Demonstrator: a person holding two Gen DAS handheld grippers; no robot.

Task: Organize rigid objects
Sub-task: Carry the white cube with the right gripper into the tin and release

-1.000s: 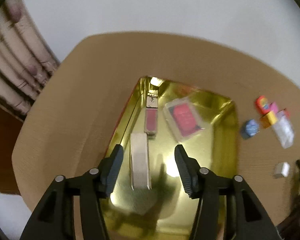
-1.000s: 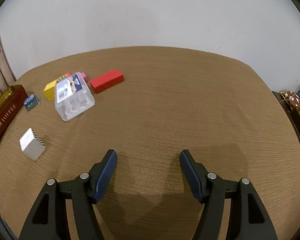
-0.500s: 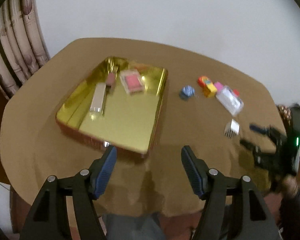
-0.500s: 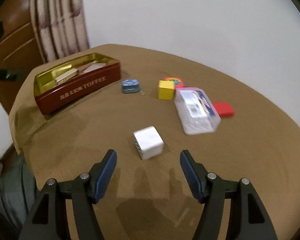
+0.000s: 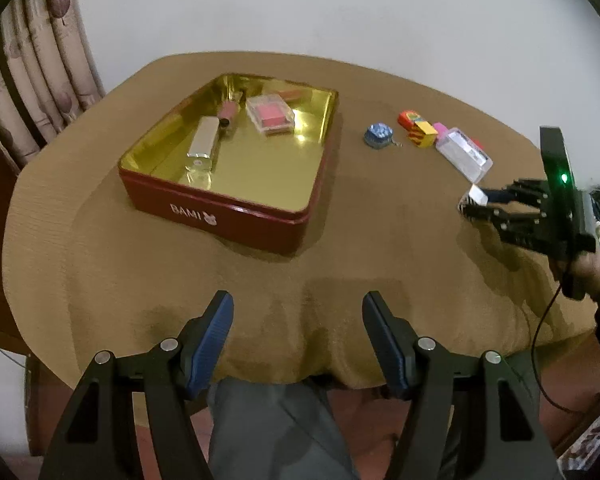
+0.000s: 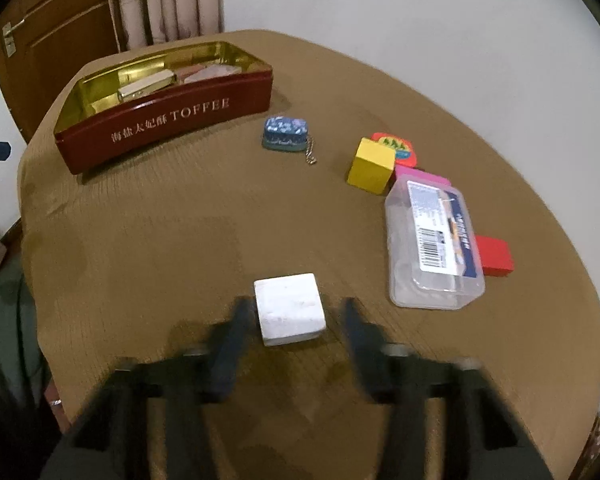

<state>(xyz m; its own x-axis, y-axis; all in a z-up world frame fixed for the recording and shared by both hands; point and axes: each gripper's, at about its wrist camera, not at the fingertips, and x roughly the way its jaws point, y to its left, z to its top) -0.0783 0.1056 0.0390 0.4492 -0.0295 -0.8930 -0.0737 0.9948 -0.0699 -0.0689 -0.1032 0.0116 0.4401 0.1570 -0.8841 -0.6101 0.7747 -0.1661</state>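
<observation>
A red tin with a gold inside (image 5: 236, 212) (image 6: 160, 128) holds a gold bar, a pink tube and a clear case with a pink pad. My left gripper (image 5: 298, 332) is open and empty, over the table's near edge, well short of the tin. My right gripper (image 6: 292, 332) is open, its blurred fingers on either side of a white cube (image 6: 289, 307) (image 5: 476, 196) without closing on it. A blue patterned keychain tin (image 6: 284, 133), a yellow block (image 6: 372, 165), a clear plastic box (image 6: 434, 244) and a red block (image 6: 494, 256) lie beyond.
A brown cloth covers the round table (image 5: 180, 280). An orange round piece (image 6: 396, 146) and a pink block (image 6: 422, 179) lie by the yellow block. Curtains (image 5: 32, 80) and a wooden door (image 6: 48, 40) stand behind the table. The person's lap is under the near edge.
My left gripper has pulled up and back from inside the tin to the table's near edge. My right gripper has swung left and come down around the white cube.
</observation>
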